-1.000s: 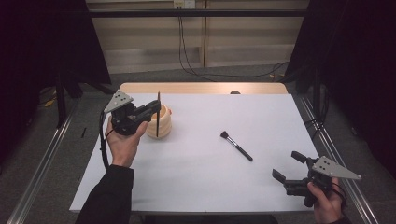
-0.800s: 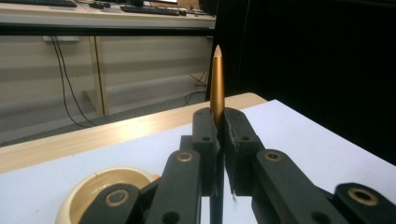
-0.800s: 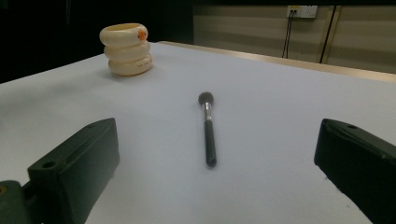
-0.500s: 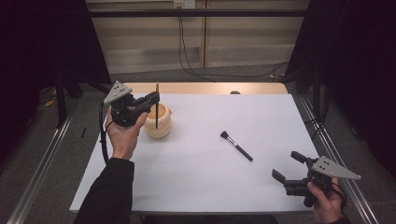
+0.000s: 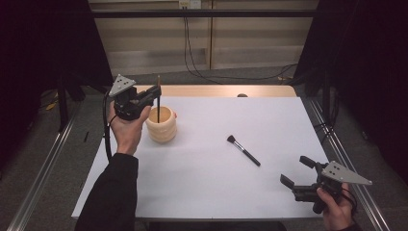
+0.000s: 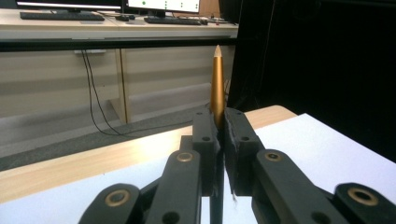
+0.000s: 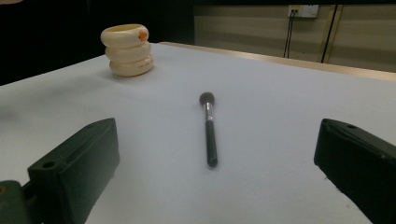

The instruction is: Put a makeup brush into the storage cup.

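Observation:
My left gripper (image 5: 155, 94) is shut on a thin stick-like brush with a gold handle (image 5: 158, 98), held upright. Its lower end reaches down into the mouth of a cream ribbed cup (image 5: 161, 129) at the left of the white table (image 5: 202, 187). In the left gripper view the gold tip (image 6: 216, 79) rises above the closed jaws of my left gripper (image 6: 220, 128). A black makeup brush (image 5: 243, 150) lies flat mid-table, seen also as the makeup brush (image 7: 208, 130) between the jaws of my right gripper (image 7: 219, 149). My right gripper (image 5: 296, 171) is open and empty at the front right.
The cream cup (image 7: 126, 49) has a small orange mark on its rim. A wooden strip (image 5: 216, 91) runs along the table's far edge. Metal rails flank the table on both sides, with cables on the floor beyond.
My left hand has risen a little and shifted left and away, carrying the upright brush over the cup and uncovering the cup. The right gripper and the makeup brush have stayed put.

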The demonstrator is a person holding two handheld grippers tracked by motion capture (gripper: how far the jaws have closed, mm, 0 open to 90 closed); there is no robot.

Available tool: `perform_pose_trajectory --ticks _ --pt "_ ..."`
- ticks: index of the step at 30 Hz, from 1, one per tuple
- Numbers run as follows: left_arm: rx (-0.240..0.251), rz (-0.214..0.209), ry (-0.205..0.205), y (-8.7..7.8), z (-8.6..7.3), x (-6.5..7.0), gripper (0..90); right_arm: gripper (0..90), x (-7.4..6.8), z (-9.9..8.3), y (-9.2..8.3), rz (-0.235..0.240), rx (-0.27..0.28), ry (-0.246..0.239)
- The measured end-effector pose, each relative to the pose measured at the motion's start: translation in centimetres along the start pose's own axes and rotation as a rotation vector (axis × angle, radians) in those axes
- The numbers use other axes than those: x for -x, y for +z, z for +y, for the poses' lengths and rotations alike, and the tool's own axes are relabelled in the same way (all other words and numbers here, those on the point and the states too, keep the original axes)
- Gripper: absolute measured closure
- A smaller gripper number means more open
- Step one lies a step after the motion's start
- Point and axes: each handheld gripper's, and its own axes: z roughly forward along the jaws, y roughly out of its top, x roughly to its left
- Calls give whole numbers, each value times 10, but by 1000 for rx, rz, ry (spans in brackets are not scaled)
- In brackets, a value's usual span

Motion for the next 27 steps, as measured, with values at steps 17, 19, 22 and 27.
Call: perform_pose_trajectory --ticks 17,19,22,27 --pt "-11 49 -46 19 -6 -19 840 0 0 0 1 0 -1 0" --pt "-10 45 -51 22 -7 -20 841 0 0 0 0 1 -2 1" --pt "-24 53 -39 26 -10 -21 841 0 0 -1 0 3 -3 4" --pt "-28 71 -51 32 -15 -25 840 0 1 -1 -1 -1 -7 1"
